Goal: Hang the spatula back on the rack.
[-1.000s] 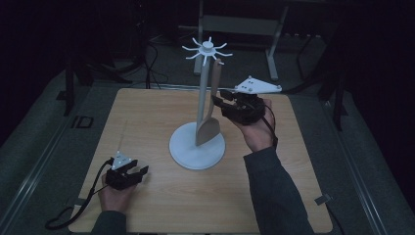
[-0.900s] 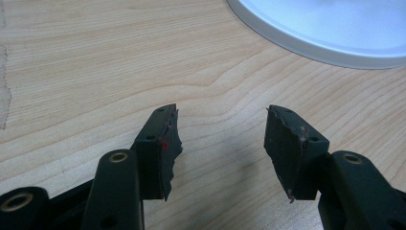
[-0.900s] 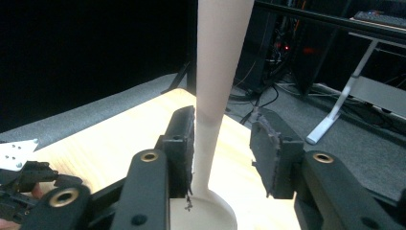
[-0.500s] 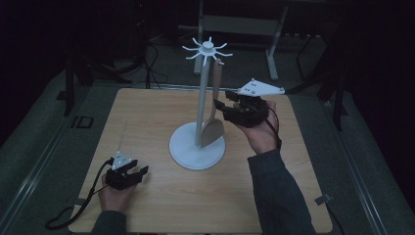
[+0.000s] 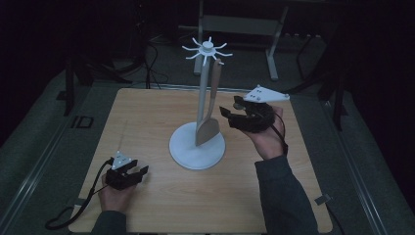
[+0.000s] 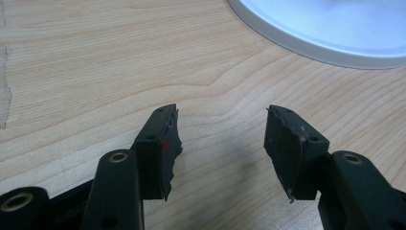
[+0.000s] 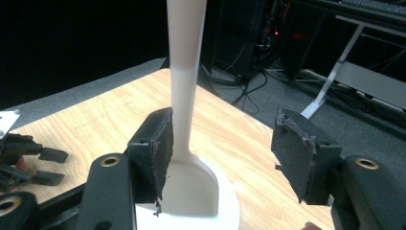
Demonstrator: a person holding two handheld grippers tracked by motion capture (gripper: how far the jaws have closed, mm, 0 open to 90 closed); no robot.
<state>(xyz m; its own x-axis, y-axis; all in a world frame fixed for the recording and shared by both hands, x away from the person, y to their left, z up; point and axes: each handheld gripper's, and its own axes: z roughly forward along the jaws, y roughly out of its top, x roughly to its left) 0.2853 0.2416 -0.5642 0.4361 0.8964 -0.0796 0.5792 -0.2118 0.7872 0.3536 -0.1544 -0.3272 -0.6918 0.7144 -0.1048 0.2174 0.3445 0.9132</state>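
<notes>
Spatula hangs from one of the hook arms atop the white stand, long axis nearly upright, blade down just above the round base, near the middle of the wooden table. The right gripper sits just to the spatula's right at blade height, jaws spread and empty; in the right gripper view the handle rises beside one pad, close to or touching it, while the other pad stands well clear. This hand is plainly the nearer one. The left gripper rests low at the near left of the table, jaws apart and holding nothing, with the stand's base rim ahead of it in its own view. Any grasp would likely need the right jaws centred on the handle. Open tabletop lies right and near of the stand; the post behind the spatula limits room on the left.
</notes>
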